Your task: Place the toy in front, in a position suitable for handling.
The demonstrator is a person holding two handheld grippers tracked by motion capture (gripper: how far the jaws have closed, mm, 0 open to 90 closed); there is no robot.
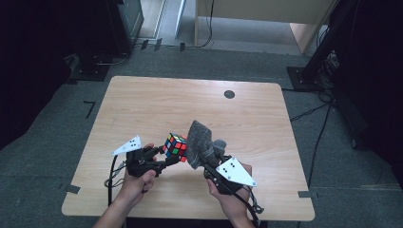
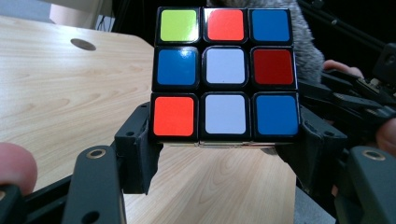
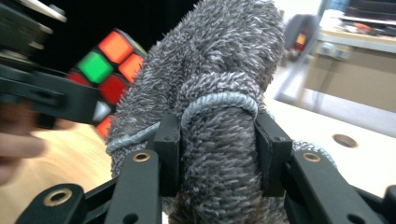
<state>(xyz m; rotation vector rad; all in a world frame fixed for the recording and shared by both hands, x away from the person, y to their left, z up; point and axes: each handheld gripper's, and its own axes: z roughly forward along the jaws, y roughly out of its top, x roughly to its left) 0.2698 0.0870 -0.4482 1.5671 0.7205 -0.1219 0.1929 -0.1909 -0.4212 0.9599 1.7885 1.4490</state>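
**Item record: puzzle cube under cloth wipe, held above the bench**

Cube (image 1: pixel 175 146): three-by-three colour puzzle, scrambled. Held clear of the bench (image 1: pixel 142 104), above its near middle. In the left gripper view the face toward the camera reads green, red, blue across the top row, and the bottom corners sit between two black fingers (image 2: pixel 135 149).

Left gripper (image 1: pixel 164 159): fingers closed on the cube's lower layer, one to each side; grip looks square and firm.

Cloth (image 1: pixel 199 145): grey, shaggy microfibre, bunched into a wad with a stitched hem visible. Its upper part stands against the cube's right side; in the high view the two appear to be touching.

Right gripper (image 1: pixel 209 164): fingers (image 3: pixel 168 154) pinched narrow around a fold of the cloth, which bulges above and between them.

Bench: light wood, with a round dark cable port (image 1: pixel 229 94) at the far side.

Progress, as judged: both pick-ups are done, and cube and cloth are brought together, so the wiping looks to be in hand. Which faces have been covered cannot be told. Likely left: the remaining faces, which would call for turning the cube, then setting both items down.
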